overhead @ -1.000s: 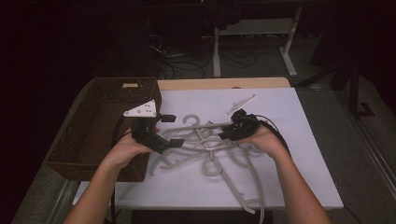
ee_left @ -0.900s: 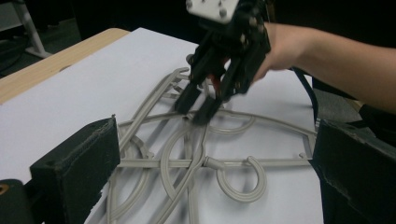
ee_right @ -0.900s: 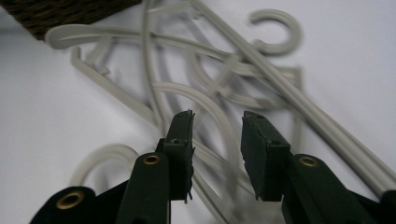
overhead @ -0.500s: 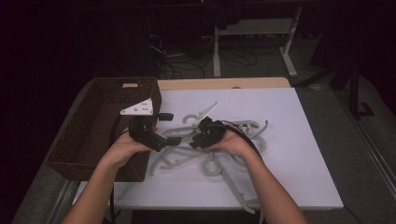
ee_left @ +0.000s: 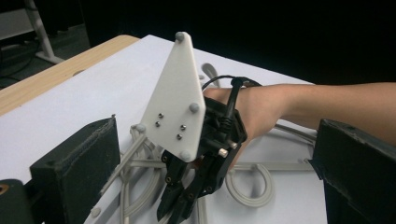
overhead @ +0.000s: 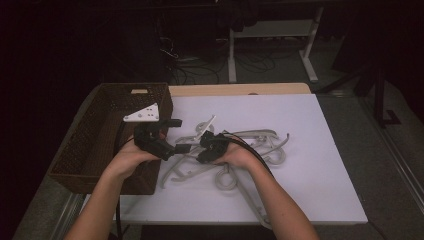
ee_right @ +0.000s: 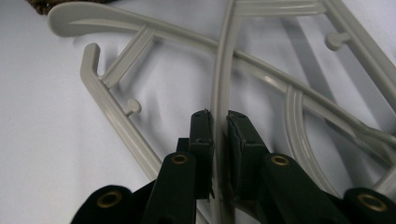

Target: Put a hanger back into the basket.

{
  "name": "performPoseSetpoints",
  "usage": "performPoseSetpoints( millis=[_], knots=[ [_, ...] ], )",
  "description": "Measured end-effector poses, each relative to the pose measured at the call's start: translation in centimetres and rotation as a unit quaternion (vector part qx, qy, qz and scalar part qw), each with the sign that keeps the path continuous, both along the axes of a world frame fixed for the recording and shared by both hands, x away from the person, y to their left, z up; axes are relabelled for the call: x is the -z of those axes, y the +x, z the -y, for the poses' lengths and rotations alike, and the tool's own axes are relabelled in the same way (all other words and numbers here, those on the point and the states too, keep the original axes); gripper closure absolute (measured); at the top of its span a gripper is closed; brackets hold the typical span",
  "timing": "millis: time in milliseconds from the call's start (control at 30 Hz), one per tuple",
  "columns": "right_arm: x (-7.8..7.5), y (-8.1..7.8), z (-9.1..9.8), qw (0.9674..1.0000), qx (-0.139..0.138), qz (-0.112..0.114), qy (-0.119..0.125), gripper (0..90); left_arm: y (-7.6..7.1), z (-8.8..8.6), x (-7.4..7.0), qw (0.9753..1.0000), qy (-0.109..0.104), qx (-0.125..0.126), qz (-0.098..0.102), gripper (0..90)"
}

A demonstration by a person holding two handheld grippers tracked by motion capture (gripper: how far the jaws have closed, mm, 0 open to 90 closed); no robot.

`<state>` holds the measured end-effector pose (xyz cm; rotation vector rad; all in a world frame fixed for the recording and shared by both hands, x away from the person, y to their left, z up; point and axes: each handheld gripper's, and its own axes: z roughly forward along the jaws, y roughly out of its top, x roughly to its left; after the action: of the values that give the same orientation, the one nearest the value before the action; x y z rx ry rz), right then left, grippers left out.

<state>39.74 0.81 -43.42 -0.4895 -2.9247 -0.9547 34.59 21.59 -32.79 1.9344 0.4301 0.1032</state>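
Note:
A pile of several grey plastic hangers (overhead: 261, 138) lies tangled on the white table (overhead: 300, 190). My right gripper (overhead: 202, 154) reaches into the pile's left part and is shut on a thin hanger bar (ee_right: 222, 70) that runs between its pads (ee_right: 201, 135). More hangers (ee_right: 109, 109) lie flat under it. My left gripper (overhead: 175, 135) hovers just left of the right one, jaws spread wide with nothing between them. In the left gripper view the right gripper (ee_left: 180, 210) points down into the hangers (ee_left: 252, 186), its white plate (ee_left: 175, 102) upright.
A brown wicker basket (overhead: 75, 150) stands along the table's left side, right beside my left hand. A wooden strip (overhead: 240, 89) borders the table's far edge. Beyond it are a dark floor, cables and a desk frame (overhead: 310, 60).
My right gripper has moved left across the hanger pile to sit close to the left gripper. The left gripper has stayed near the basket.

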Motion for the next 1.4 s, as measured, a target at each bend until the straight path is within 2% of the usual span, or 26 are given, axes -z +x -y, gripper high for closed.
performPoseSetpoints(
  millis=[233, 267, 433, 467, 533, 567, 600, 700, 733, 867, 1000, 1033, 1067, 1100, 1133, 1167, 1200, 1233, 1333, 1367, 1400],
  knots=[
    [-0.9, -0.7, 0.9, 0.9997, -0.016, 0.016, -0.006, 80.5, 0.1, -0.5, -0.3, 0.9999, -0.006, -0.008, 0.002, 0.5],
    [-1.3, -1.0, 1.3, 0.9994, -0.027, 0.023, -0.003, 80.5, 0.1, -0.8, -0.4, 0.9999, -0.008, -0.012, 0.003, 0.5],
    [-2.1, -2.3, 2.4, 0.9986, -0.046, 0.025, 0.006, 80.3, 0.2, -1.1, -0.4, 0.9998, -0.009, -0.017, 0.004, 0.5],
    [-2.3, -3.4, 2.9, 0.9978, -0.061, 0.025, 0.006, 80.3, 0.3, -1.2, -0.4, 0.9998, -0.007, -0.020, 0.003, 0.5],
    [-2.3, -3.8, 3.0, 0.9975, -0.065, 0.026, 0.008, 80.3, 0.3, -1.1, -0.3, 0.9998, -0.005, -0.020, 0.003, 0.5],
    [-2.3, -4.3, 3.2, 0.9970, -0.071, 0.028, 0.009, 80.3, 0.3, -1.1, -0.3, 0.9998, -0.004, -0.021, 0.003, 0.5],
    [-2.3, -5.4, 3.6, 0.9954, -0.091, 0.029, 0.009, 80.2, 0.3, -1.0, -0.2, 0.9998, -0.002, -0.021, 0.004, 0.5],
    [-2.1, -6.3, 3.9, 0.9938, -0.107, 0.029, 0.008, 80.1, 0.2, -0.7, -0.1, 0.9998, 0.003, -0.020, 0.003, 0.5],
    [-1.6, -7.0, 4.1, 0.9927, -0.118, 0.026, 0.005, 79.8, 0.2, -0.6, 0.0, 0.9998, 0.004, -0.020, 0.002, 0.5],
    [-0.5, -7.8, 4.4, 0.9917, -0.127, 0.020, -0.011, 77.7, 0.0, 0.4, 0.5, 0.9997, 0.020, -0.016, 0.001, 0.5],
    [-0.5, -7.8, 4.9, 0.9941, -0.108, 0.012, 0.005, 63.2, -0.2, 1.4, 1.0, 0.9993, 0.034, -0.014, 0.001, 0.5],
    [-0.5, -7.8, 4.9, 0.9941, -0.108, 0.012, 0.005, 63.2, -0.2, 1.4, 1.0, 0.9993, 0.034, -0.014, 0.001, 0.9],
    [-0.8, -7.8, 5.3, 0.9953, -0.095, 0.012, 0.014, 58.6, -0.3, 1.7, 1.2, 0.9991, 0.041, -0.013, 0.001, 0.9],
    [-1.2, -7.8, 5.9, 0.9966, -0.077, 0.010, 0.028, 57.7, -0.3, 2.0, 1.4, 0.9990, 0.044, -0.013, 0.000, 0.9],
    [-1.8, -8.0, 7.2, 0.9978, -0.051, 0.013, 0.041, 54.2, -0.4, 2.7, 1.7, 0.9984, 0.054, -0.012, -0.003, 2.1],
    [-1.8, -8.0, 7.2, 0.9978, -0.051, 0.013, 0.041, 54.2, -0.4, 2.7, 1.7, 0.9984, 0.054, -0.012, -0.003, 4.5],
    [-2.1, -8.1, 8.3, 0.9984, -0.027, 0.011, 0.048, 51.5, -0.4, 3.4, 2.1, 0.9976, 0.067, -0.013, -0.006, 5.2],
    [-2.1, -8.1, 8.3, 0.9984, -0.027, 0.011, 0.048, 51.5, -0.4, 3.4, 2.1, 0.9976, 0.067, -0.013, -0.006, 5.8],
    [-2.3, -8.5, 10.3, 0.9981, 0.015, 0.021, 0.057, 46.7, -0.3, 4.7, 3.1, 0.9947, 0.102, -0.013, -0.007, 10.5],
    [-2.5, -8.8, 11.5, 0.9964, 0.044, 0.028, 0.066, 43.4, -0.2, 5.1, 3.6, 0.9929, 0.117, -0.019, -0.008, 14.1],
    [-2.5, -8.8, 11.5, 0.9964, 0.044, 0.028, 0.066, 43.4, -0.2, 5.4, 4.0, 0.9919, 0.125, -0.022, -0.010, 14.1]
  ],
)
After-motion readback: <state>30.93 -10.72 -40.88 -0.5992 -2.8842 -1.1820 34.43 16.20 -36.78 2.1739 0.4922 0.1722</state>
